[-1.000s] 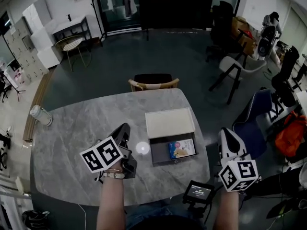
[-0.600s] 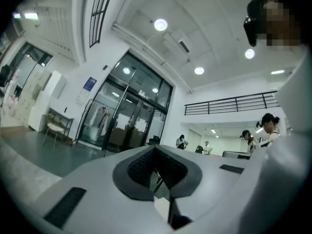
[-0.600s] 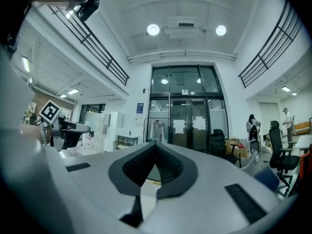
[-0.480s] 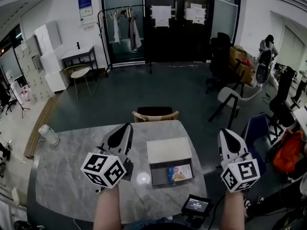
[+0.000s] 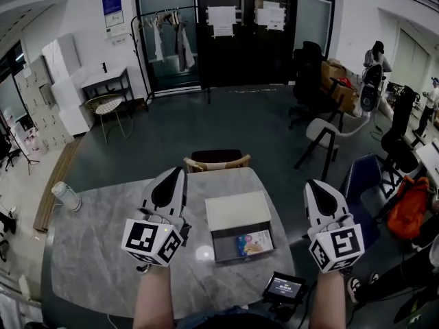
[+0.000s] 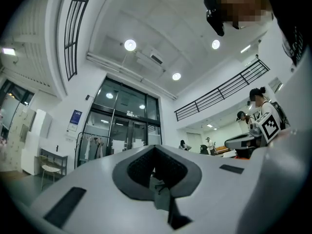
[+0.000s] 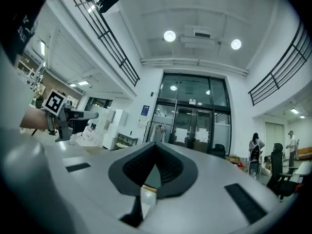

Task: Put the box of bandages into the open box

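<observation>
Bottle (image 5: 66,196) is seen at the far-left corner of the worktop (image 5: 103,252), well apart from everything else. It is judged not involved.

Left tool (image 5: 169,184) is held above the worktop's left half. Its nose is pointed out over the far edge at the room, not down at the work. In the left gripper view the jaws are pressed together and nothing is gripped between them.

Open box (image 5: 239,226) is set right of centre, closer to the near edge than the far one. The pale lid (image 5: 236,211) is folded back flat toward the far edge, presumably so the grey tray (image 5: 226,242) is left accessible from above. Box of bandages (image 5: 254,242) is laid flat inside that tray, in its right-hand part, toward the worktop's near-right corner. Placement is judged done. The lid is not closed, but that is not asked for.

Small screen device (image 5: 282,288) is mounted at the near edge, just right of the tray and clear of it.

Right tool (image 5: 317,196) is held past the right edge, level with the left one and also aimed at the room. Its jaws are closed up tight with nothing held. Both tools being kept empty either side of the box is read as a neutral hold, so the tray isn't knocked. No further grasp is judged to be needed
</observation>
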Tool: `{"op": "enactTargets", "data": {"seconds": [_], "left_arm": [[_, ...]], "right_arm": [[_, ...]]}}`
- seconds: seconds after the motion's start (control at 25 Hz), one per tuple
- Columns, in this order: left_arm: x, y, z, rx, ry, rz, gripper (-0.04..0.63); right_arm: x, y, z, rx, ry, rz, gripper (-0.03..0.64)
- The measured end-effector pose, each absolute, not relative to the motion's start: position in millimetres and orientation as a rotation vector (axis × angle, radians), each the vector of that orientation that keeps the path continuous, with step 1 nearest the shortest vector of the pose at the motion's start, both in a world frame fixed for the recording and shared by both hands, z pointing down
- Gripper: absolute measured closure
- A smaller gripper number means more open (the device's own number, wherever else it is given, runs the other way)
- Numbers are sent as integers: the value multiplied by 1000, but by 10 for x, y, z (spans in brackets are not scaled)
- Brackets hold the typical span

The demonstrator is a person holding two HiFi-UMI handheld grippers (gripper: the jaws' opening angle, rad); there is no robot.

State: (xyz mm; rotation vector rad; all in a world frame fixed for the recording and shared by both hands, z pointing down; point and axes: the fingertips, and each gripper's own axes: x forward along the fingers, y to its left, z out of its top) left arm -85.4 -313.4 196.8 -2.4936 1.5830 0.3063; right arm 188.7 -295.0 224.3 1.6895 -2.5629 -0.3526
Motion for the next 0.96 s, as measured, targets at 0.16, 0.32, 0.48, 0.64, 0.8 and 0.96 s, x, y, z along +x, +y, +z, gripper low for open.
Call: {"op": "enactTargets", "data": {"seconds": [0.16,0.32,0.48,0.64,0.8,0.96], "left_arm": [[-806,-3133,1990,-2491,1585,308,584],[-767,-3122,2023,-2497,1585,299,584],[-730,-3123,2029,-2496,1584,288,584],[-752,-3118,2022,-2495,1587,285,584],[-741,-3104,2048,-2507,1587,294,584],[-715,-3093,2086,-2522,1593,299,584]], "right_arm": [[1887,-2896,2307,1668,-2547,-358,592],[1869,-2855,2326,1661,-2542,-364,592],[1878,-2852,2329,1681,-2544,-355,592],[1863,-2845,2315,1701,-2557,-339,592],[1872,-2828,2320,1719,-2552,-342,592],[1874,-2816,2322,1715,-2560,-357,592]]}}
